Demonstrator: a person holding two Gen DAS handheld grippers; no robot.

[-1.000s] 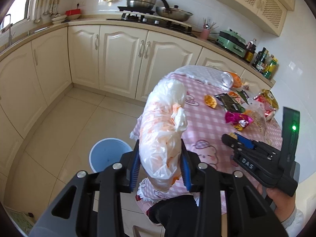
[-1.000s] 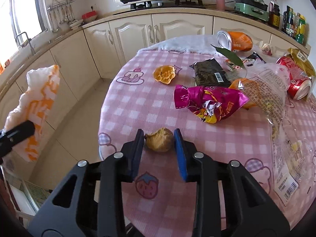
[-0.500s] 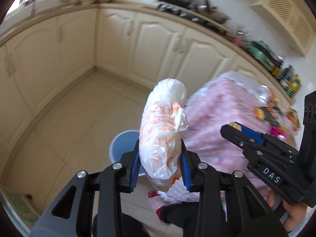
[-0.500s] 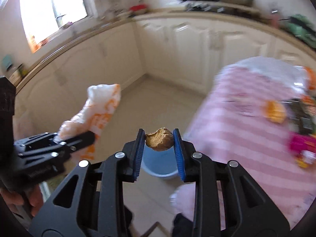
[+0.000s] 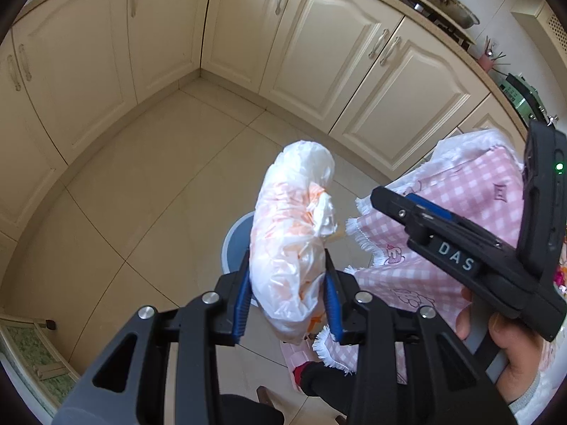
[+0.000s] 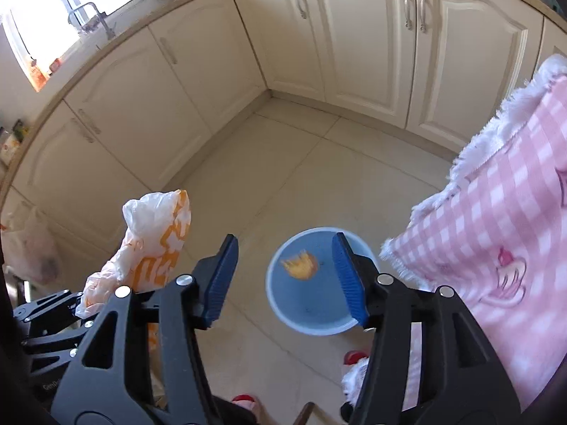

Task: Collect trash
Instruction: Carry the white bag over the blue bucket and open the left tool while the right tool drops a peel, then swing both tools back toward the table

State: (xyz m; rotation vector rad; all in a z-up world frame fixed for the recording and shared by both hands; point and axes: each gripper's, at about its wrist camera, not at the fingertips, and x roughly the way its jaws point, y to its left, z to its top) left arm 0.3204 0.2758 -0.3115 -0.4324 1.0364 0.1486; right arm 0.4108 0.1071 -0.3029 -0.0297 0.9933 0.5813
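While left gripper [image 5: 287,285] hides bin [image 6: 320,281], right view shows scrap [image 6: 299,265] inside

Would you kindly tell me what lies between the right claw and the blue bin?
Only the falling orange scrap, seen in the right wrist view above the bin.

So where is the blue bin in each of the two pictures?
Left wrist view: the blue bin sits on the floor near the middle, mostly hidden behind the plastic bag that the left gripper holds.
Right wrist view: the bin is low and just right of centre, seen between the open fingers of the right gripper.
Shared landmark: the pink checked tablecloth hangs just right of the bin in both.
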